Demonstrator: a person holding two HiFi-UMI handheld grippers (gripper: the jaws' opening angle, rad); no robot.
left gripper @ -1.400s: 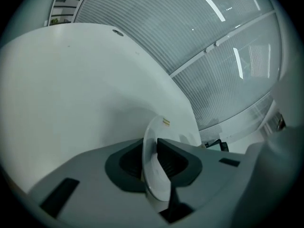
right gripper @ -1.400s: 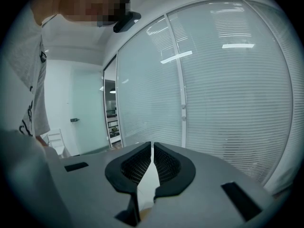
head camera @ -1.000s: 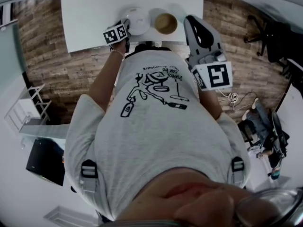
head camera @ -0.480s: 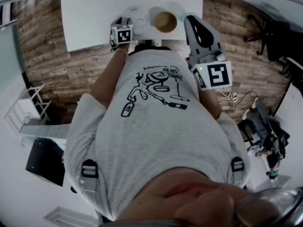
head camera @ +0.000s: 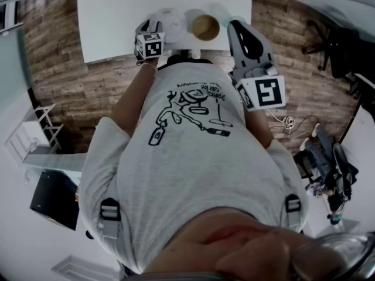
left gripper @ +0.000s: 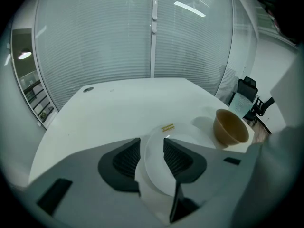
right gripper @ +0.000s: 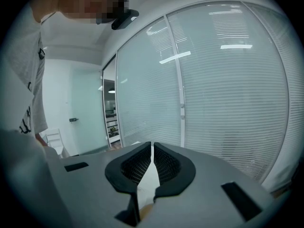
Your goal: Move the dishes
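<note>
Bowl (left gripper: 231, 127), tan and upright, stands near the bench's (left gripper: 104, 108) near edge, just to the right of the white plate (left gripper: 155, 167) and apart from it. In the head view the person's grey printed shirt (head camera: 187, 157) fills the middle and hides most of the bench's front edge.

The left tool (left gripper: 151, 144) points steeply down at the plate. Its jaws have just been opening and stand wide apart, with the plate showing in the gap between them; the pads do not press on it. A small yellowish label (left gripper: 167, 127) sits at the plate's far rim.

The right tool (right gripper: 152, 148) is held to the right of the bowl, close to level, with its jaws drawn together to a thin slit and nothing gripped.

The bench is plain white and otherwise bare on its far side. Behind it runs a glass wall with closed blinds (left gripper: 118, 42), and a dark office chair (left gripper: 246, 90) stands at the right. The floor (head camera: 76, 81) is wood plank, with a loose cable (head camera: 287, 122) lying on it to the person's right.
</note>
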